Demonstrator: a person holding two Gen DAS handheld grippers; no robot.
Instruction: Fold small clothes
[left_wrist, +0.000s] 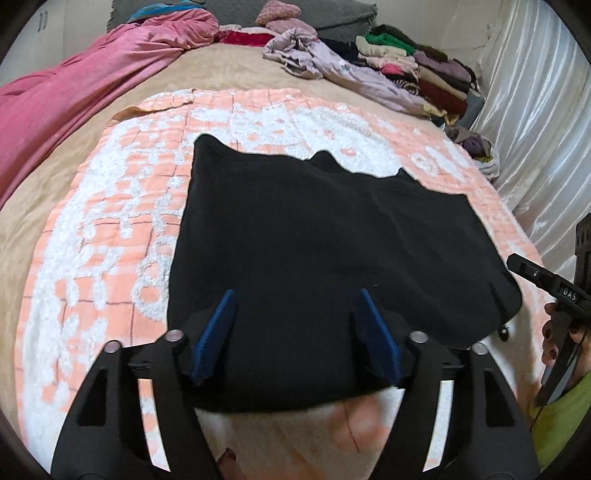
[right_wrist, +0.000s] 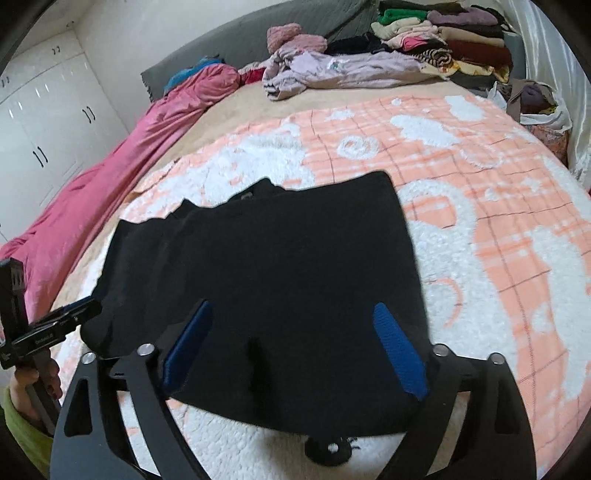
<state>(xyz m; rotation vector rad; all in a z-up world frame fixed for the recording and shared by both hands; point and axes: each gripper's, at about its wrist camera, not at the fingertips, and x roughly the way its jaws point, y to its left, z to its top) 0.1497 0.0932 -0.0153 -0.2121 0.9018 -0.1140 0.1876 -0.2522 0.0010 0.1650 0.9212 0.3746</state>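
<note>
Black cloth lies flat between two spread grippers, its near hem at their fingertips.

Blue-padded, the left gripper (left_wrist: 297, 332) stands with jaws apart over the near edge of the black garment (left_wrist: 314, 236), pads clear of the fabric as far as I can tell; the right gripper (right_wrist: 295, 347) is spread wider still, straddling the same hem nearer its other end, nothing clamped. Ahead of both, the garment stretches away, its long axis running side to side, so each hand is nearest its own corner. It rests on a peach-and-white fleece blanket (left_wrist: 110, 206) over a bed. Farther off are a pink duvet (right_wrist: 122, 162), a stack of folded clothes (right_wrist: 443, 44) and white wardrobes (right_wrist: 48, 122).
</note>
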